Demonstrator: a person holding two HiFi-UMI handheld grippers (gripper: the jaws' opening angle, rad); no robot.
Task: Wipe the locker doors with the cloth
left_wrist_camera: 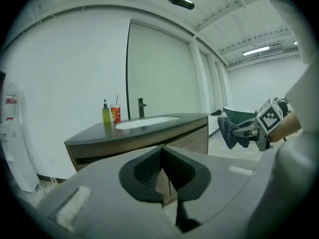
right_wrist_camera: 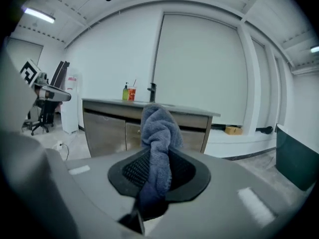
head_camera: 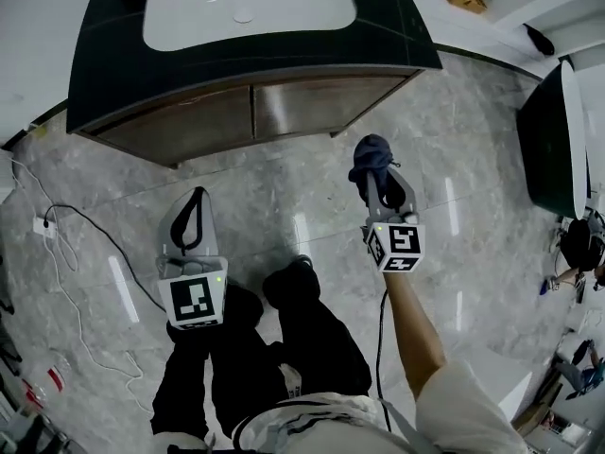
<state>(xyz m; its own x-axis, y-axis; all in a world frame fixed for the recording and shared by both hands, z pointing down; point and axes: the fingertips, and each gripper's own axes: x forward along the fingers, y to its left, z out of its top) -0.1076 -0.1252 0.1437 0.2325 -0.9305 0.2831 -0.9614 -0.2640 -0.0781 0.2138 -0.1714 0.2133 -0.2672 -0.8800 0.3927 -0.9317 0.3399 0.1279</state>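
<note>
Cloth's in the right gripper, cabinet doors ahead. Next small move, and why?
Probably carry the right gripper forward until the cloth meets a cabinet door. Its jaws clamp the cloth, which sticks out past them, yet bare floor separates it from the doors. The left gripper is shut and empty.

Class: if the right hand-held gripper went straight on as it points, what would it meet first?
Likely the cabinet door, its held cloth touching first; nothing else shows between, though depth is unclear.
</note>
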